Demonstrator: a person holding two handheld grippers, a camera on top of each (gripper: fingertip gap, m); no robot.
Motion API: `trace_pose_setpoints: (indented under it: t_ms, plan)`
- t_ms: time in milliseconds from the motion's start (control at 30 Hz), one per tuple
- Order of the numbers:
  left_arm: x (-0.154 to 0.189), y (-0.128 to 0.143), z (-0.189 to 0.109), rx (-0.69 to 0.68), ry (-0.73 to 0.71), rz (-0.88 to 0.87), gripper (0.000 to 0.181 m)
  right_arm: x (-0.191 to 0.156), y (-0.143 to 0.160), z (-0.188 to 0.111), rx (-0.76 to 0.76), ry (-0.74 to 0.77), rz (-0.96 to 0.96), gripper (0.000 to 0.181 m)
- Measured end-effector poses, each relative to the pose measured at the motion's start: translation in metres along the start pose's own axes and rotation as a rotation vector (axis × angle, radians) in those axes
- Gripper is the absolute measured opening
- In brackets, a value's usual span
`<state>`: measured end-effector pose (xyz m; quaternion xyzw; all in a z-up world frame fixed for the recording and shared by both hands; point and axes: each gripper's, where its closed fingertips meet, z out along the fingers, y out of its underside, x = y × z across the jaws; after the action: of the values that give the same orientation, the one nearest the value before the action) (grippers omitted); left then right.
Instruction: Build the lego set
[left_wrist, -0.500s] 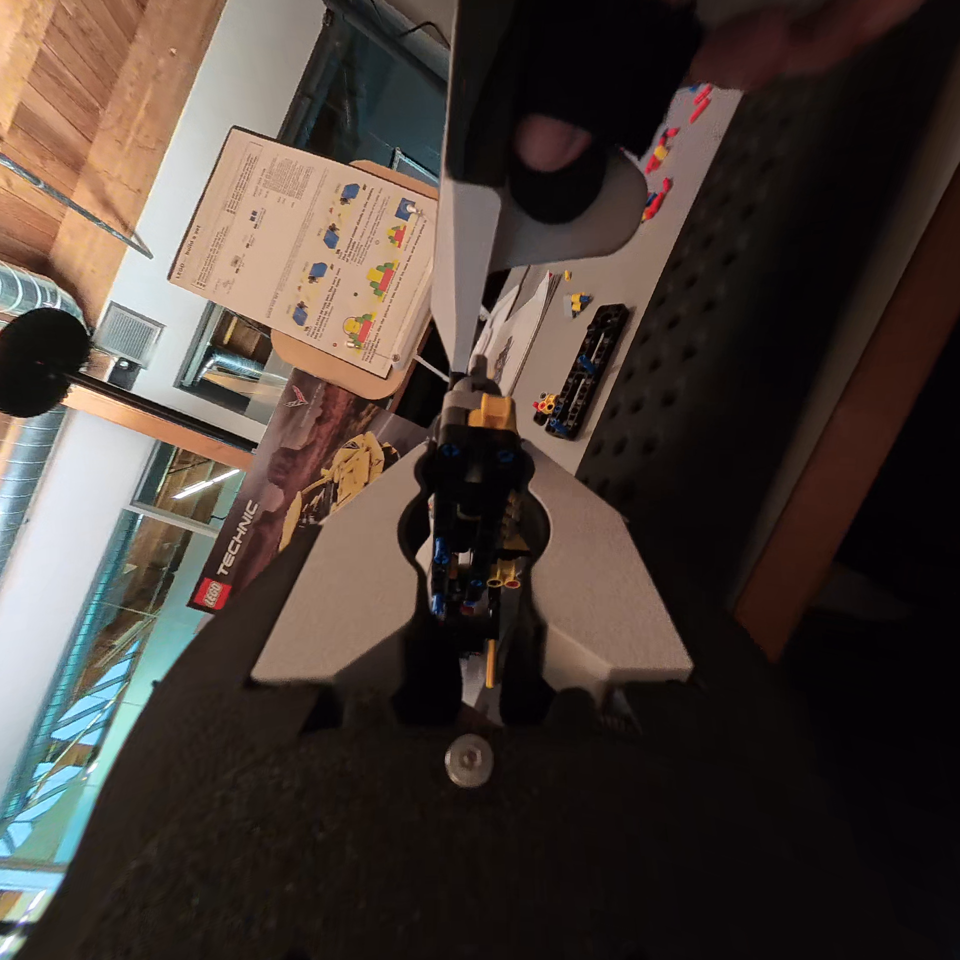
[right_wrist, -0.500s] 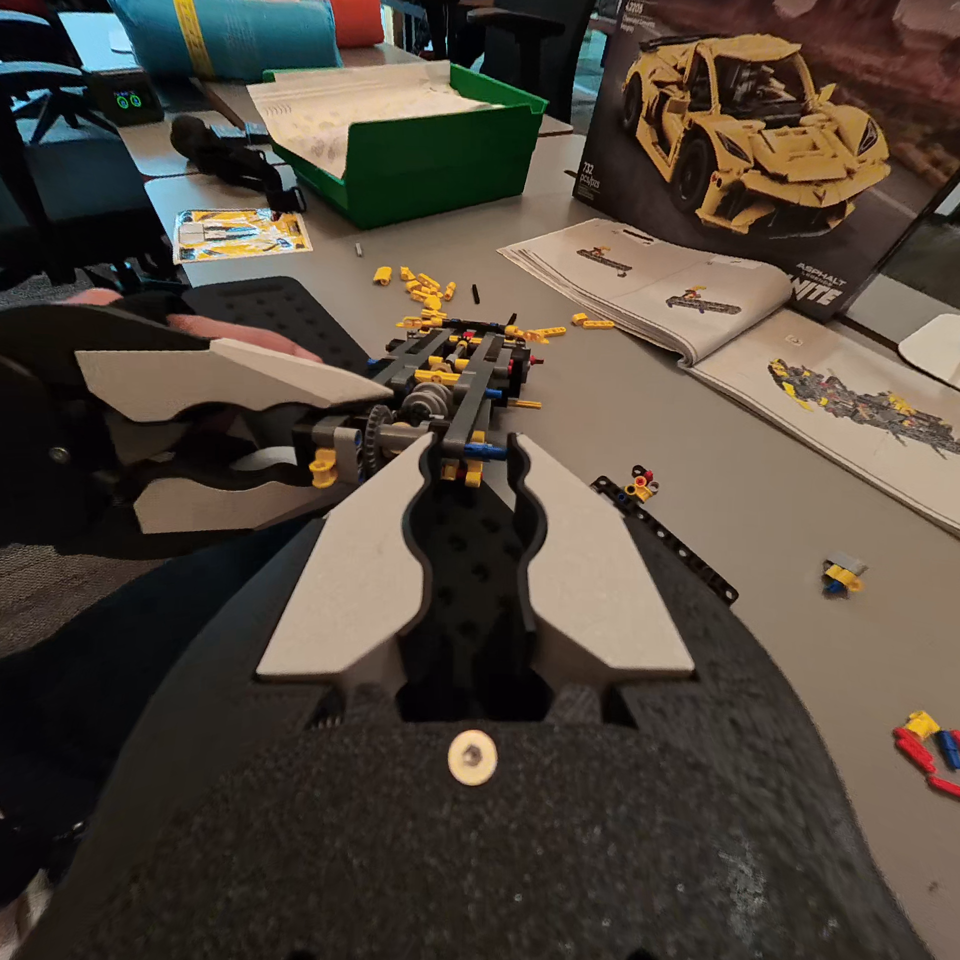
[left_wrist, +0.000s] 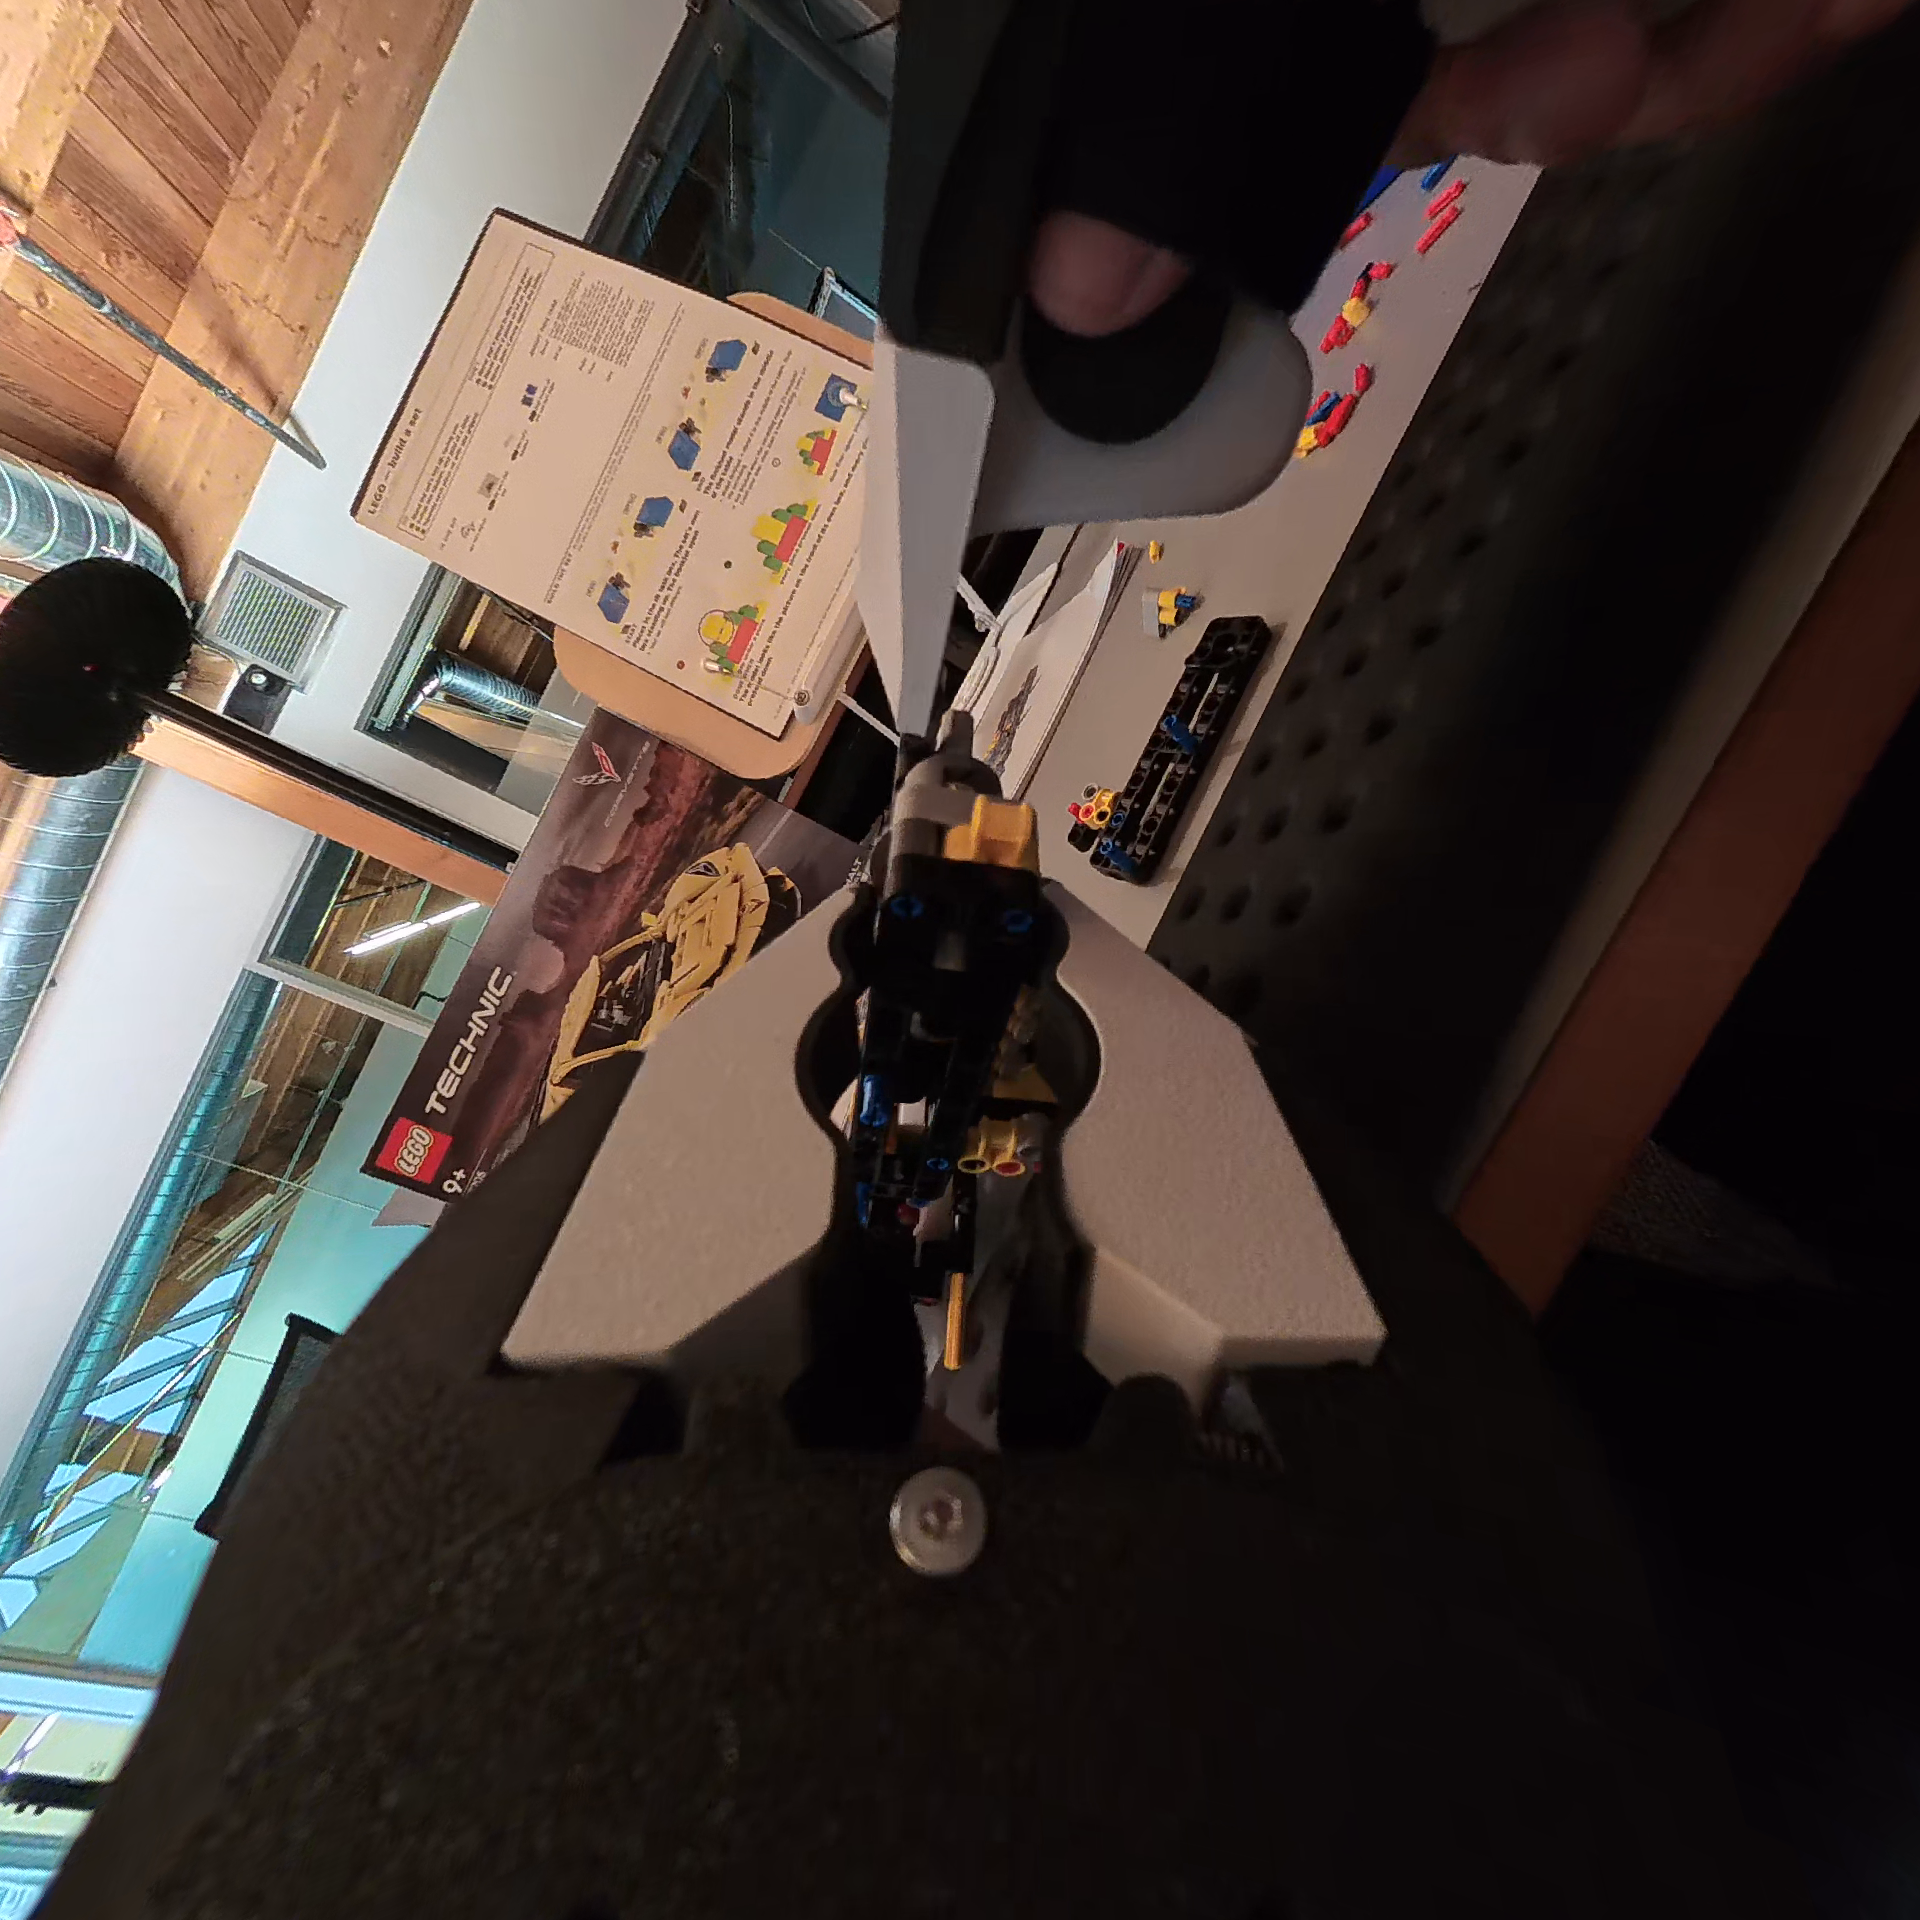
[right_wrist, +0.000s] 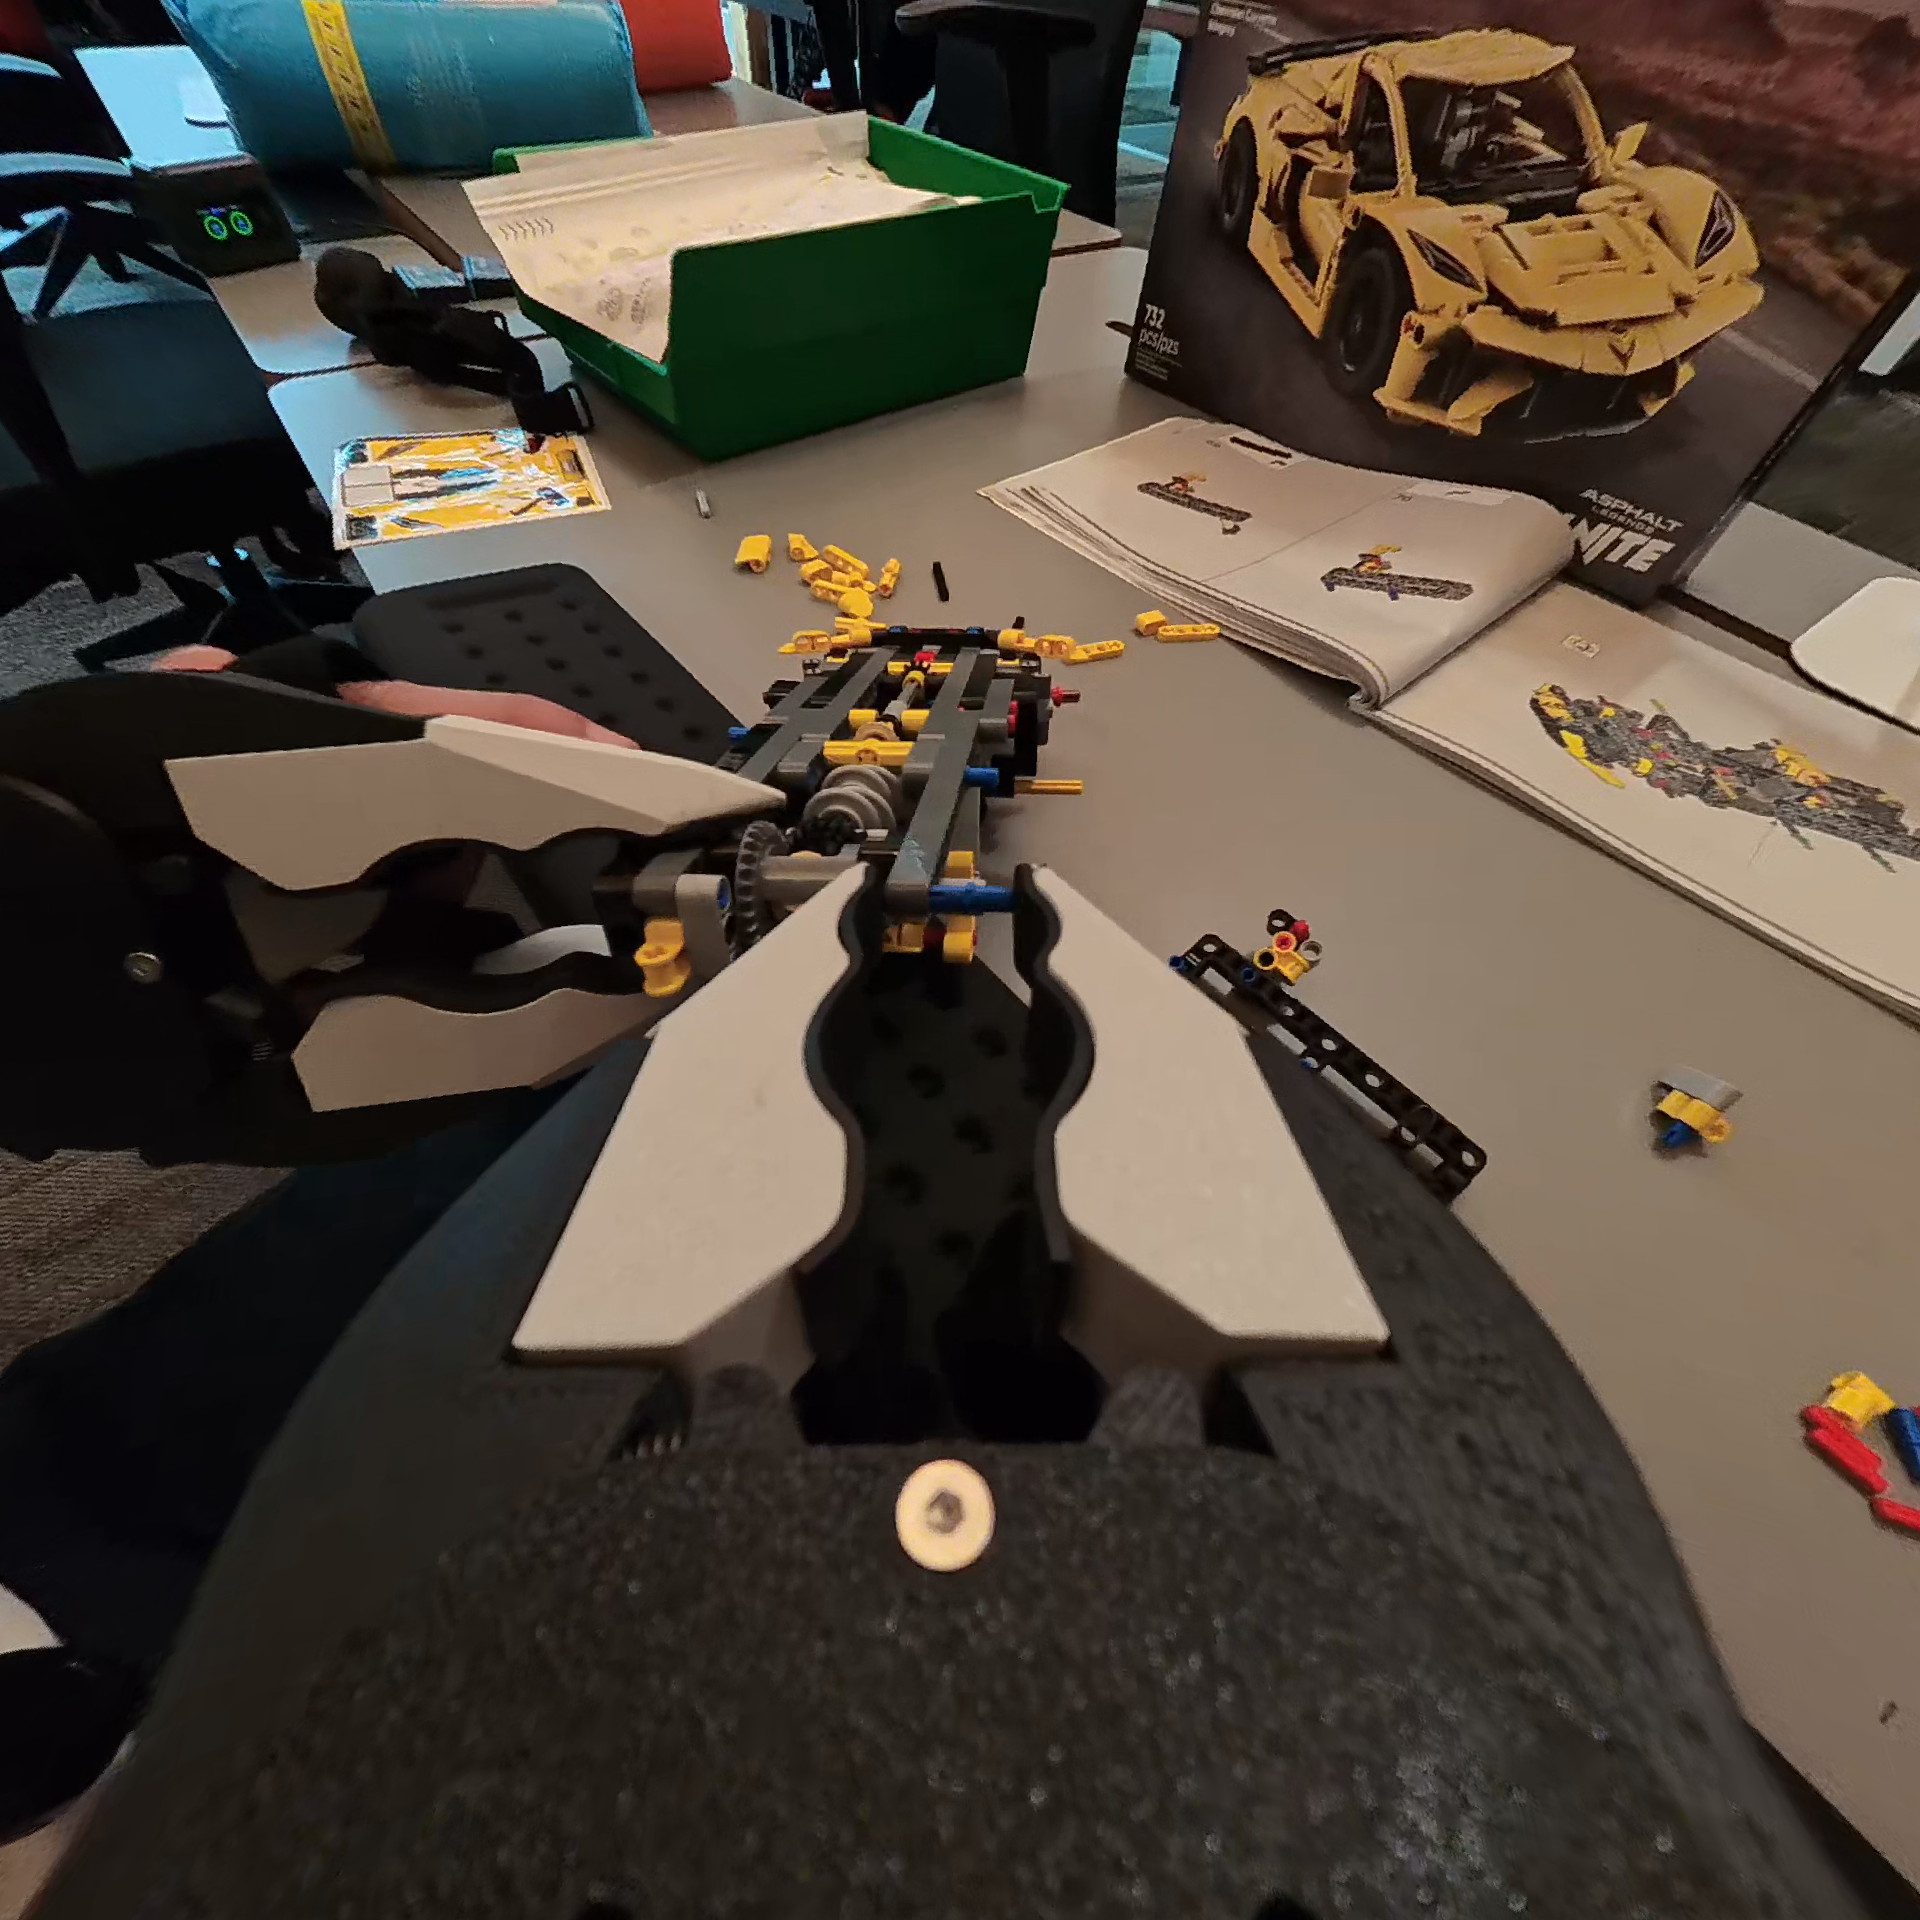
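The grey and black partly built lego chassis (right_wrist: 894, 758), a long frame of dark beams with yellow connectors, blue pins and grey gears, is clamped at its near left end between the two pale grey fingers of the left gripper (right_wrist: 665, 894), which is seen from the side in the right wrist view with a person's hand behind it. In the left wrist view the same chassis (left_wrist: 951, 997) is seen end-on, wedged between that gripper's (left_wrist: 951, 935) closed-in fingers.

The right gripper (right_wrist: 940, 894) is held at the chassis's near end; its fingers stand apart on either side of a dark beam and a blue pin, and the tips are seen beside the parts, but whether they press on them cannot be told. In the left wrist view the right gripper's pale grey fingers (left_wrist: 920, 561) come down edge-on to the top of the chassis.

The far part of the chassis lies over the grey table (right_wrist: 1299, 831). Just beyond it a scatter of small yellow lego pieces (right_wrist: 831, 566) is spread. To the right, a long black perforated lego beam (right_wrist: 1340, 1049) lies on the table, and an open instruction booklet (right_wrist: 1299, 530) rests farther back, before the upright box showing a yellow car (right_wrist: 1475, 239). A green plastic bin (right_wrist: 831, 301) stands at the back.
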<state>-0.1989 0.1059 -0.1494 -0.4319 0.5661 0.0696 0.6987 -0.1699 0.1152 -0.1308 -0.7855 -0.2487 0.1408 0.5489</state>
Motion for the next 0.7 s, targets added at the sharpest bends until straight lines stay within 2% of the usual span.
trace_pose_setpoints:
  t_ms: [133,267,333,433,500,700]
  plan:
    - [0.000,0.000,-0.001,0.008,0.005,0.006,0.029,-0.002,0.001,-0.002,0.004,-0.061,0.035,0.024]
    - [-0.001,-0.001,-0.003,0.035,0.019,0.019,0.028,-0.008,-0.008,-0.013,0.110,-0.324,0.131,0.030]
    - [-0.001,0.000,-0.005,0.067,0.033,0.033,0.028,-0.005,-0.006,-0.019,0.157,-0.474,0.125,0.019]
    - [-0.002,0.000,-0.009,0.098,0.040,0.047,0.028,-0.007,0.005,-0.019,0.006,-0.766,0.312,0.020]
    - [-0.001,0.000,-0.010,0.100,0.033,0.071,0.028,-0.008,-0.001,-0.018,-0.041,-0.908,0.433,0.023]
    - [-0.002,0.001,-0.008,0.082,0.019,0.092,0.028,-0.022,0.004,-0.013,-0.107,-1.084,0.486,0.008]
